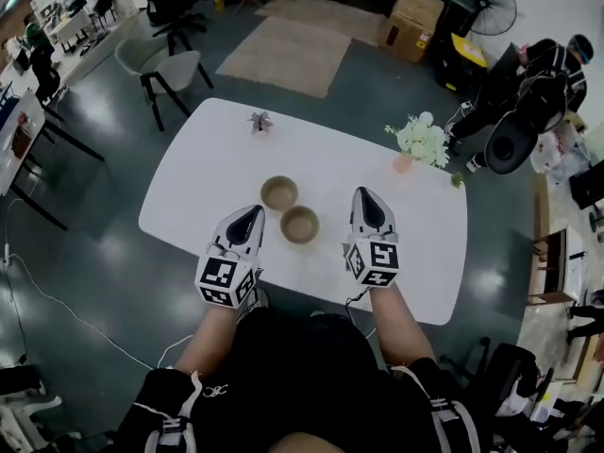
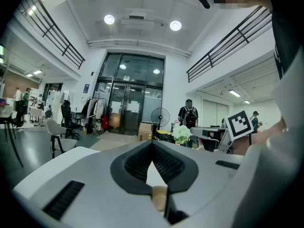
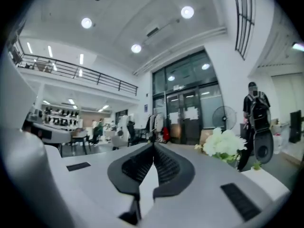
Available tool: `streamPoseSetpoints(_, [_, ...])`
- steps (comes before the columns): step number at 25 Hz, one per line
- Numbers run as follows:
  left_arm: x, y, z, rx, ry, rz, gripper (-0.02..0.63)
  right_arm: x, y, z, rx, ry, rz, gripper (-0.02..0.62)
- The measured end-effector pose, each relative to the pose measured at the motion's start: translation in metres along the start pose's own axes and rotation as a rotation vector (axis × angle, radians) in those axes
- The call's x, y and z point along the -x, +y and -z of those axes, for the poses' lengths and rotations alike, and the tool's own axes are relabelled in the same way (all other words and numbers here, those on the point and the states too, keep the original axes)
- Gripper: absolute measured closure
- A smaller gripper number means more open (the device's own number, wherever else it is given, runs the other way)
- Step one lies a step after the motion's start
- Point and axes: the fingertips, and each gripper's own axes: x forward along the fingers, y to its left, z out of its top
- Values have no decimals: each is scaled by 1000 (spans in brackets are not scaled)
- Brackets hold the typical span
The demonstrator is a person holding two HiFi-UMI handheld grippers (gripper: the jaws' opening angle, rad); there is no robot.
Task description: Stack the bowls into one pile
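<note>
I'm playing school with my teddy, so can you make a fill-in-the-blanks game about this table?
Counting the near bowl and far bowl, the table holds ___ bowls.
The flowers are coloured ___.
The left gripper and right gripper each hold ___.
Missing words: two, white, nothing.

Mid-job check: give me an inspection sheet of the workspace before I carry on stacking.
Surface: white table, holding only the items below.
Job's things: far bowl and near bowl, close together, both empty, not stacked.
Clutter: flowers at the right far edge; small ornament at the far edge.
Grippers: left gripper and right gripper both shut and empty, either side of the near bowl.
Cables: cable on the floor, left.
Surroundings: chair, rug, fan, person.
</note>
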Motion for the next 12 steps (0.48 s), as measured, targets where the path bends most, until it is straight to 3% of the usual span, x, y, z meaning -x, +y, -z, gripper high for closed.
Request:
streamPoseSetpoints(4, [-20, -23, -10, -10, -6, 47, 594, 25, -34, -27, 5, -64, 124, 580])
streamPoseSetpoints(12, [-51, -67, -20, -46, -6, 88, 594, 51, -77, -24, 17, -67, 172, 580])
